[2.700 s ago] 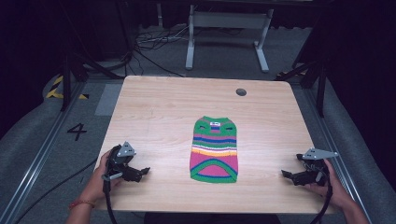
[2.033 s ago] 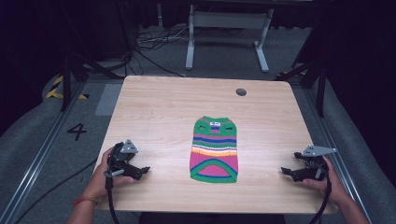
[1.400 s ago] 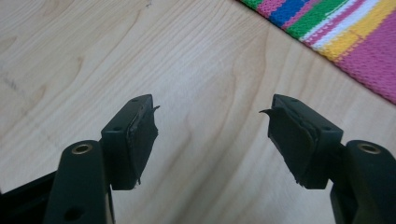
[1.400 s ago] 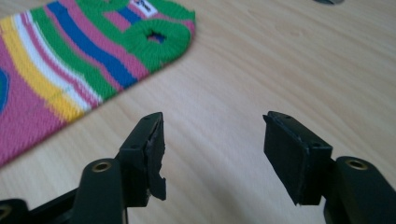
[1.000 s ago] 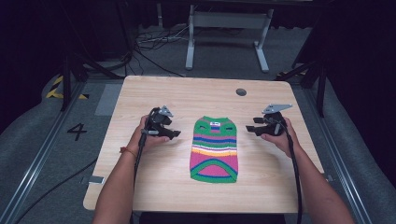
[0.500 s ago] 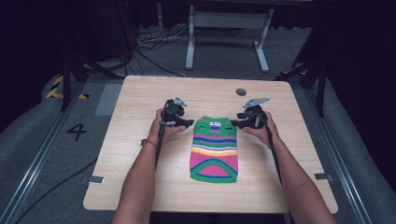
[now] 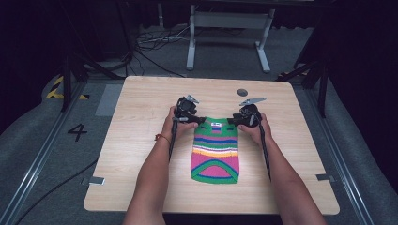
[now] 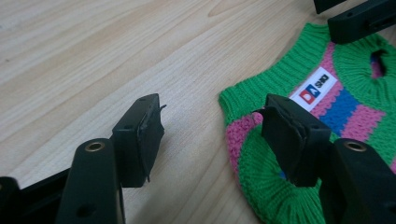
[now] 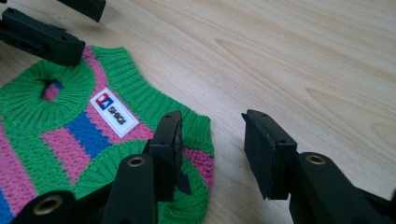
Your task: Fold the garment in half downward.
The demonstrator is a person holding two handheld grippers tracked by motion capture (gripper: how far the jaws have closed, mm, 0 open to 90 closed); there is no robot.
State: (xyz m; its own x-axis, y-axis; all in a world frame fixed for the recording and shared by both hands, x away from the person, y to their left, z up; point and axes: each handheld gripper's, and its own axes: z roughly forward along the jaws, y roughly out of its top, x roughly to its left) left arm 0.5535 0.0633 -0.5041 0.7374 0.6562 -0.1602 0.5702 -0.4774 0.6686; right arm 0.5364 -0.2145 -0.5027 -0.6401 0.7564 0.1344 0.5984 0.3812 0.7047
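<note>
A small knitted sweater (image 7: 215,151) with green, pink, blue and yellow stripes lies flat on the wooden table (image 7: 141,108), its collar at the far end. My left gripper (image 7: 196,120) is open at the sweater's far left corner; in the left gripper view (image 8: 210,128) one jaw rests over the green and pink shoulder edge (image 8: 243,135), the other over bare wood. My right gripper (image 7: 233,121) is open at the far right corner; in the right gripper view (image 9: 212,140) one jaw is above the shoulder (image 9: 196,140). A white label (image 9: 113,113) sits below the collar.
A dark round hole (image 7: 242,92) marks the table's far side. Beyond the table stand a metal frame (image 7: 225,23) and loose cables (image 7: 150,42) on the floor. The person's forearms (image 7: 150,178) reach over the near half of the table.
Both grippers have moved from the table's near corners up and inward to the sweater's far corners, and now sit at its two shoulders. The sweater has not moved.
</note>
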